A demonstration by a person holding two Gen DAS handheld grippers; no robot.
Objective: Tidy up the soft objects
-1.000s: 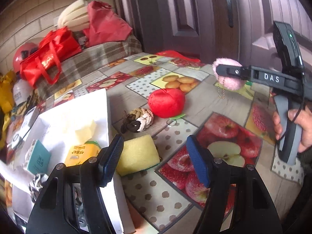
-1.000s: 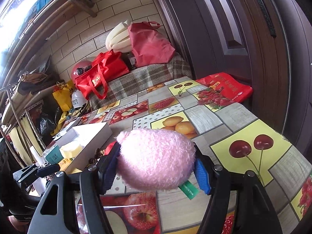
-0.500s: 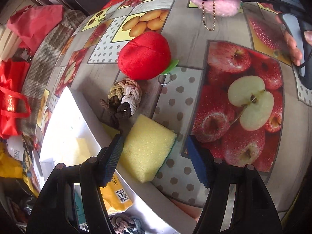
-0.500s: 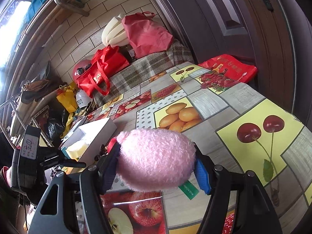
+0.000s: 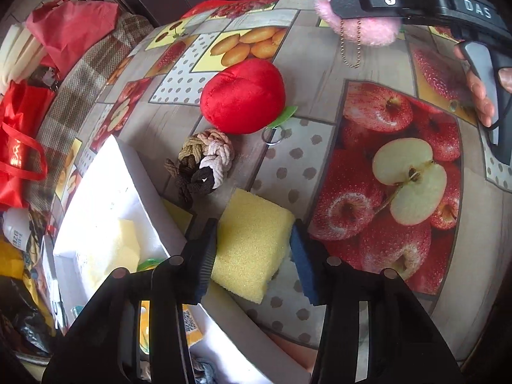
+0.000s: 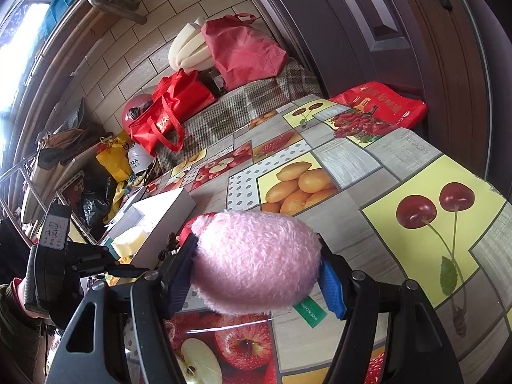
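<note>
A yellow sponge (image 5: 252, 240) lies on the fruit-print tablecloth against the wall of the white box (image 5: 128, 172). My left gripper (image 5: 254, 264) points steeply down over it, jaws closing, with both pads pressing the sponge's sides. Beyond it lie a braided rope knot (image 5: 201, 163) and a red plush apple (image 5: 243, 96). My right gripper (image 6: 256, 275) is shut on a pink fluffy ball (image 6: 256, 262), held above the table; it also shows in the left wrist view as the pink ball (image 5: 368, 32) with a bead chain hanging. Another yellow sponge (image 5: 118, 243) is inside the box.
A hand (image 5: 480, 96) holds the right gripper's handle at the right. Red bags (image 6: 169, 121) and a plaid cloth (image 6: 256, 102) lie at the table's far end, a flat red bag (image 6: 380, 108) by the dark door. Cluttered shelves stand at the left.
The left gripper tipped down and came over the sponge, and its jaws closed from wide apart onto the sponge's sides. The right gripper kept the pink ball and barely moved.
</note>
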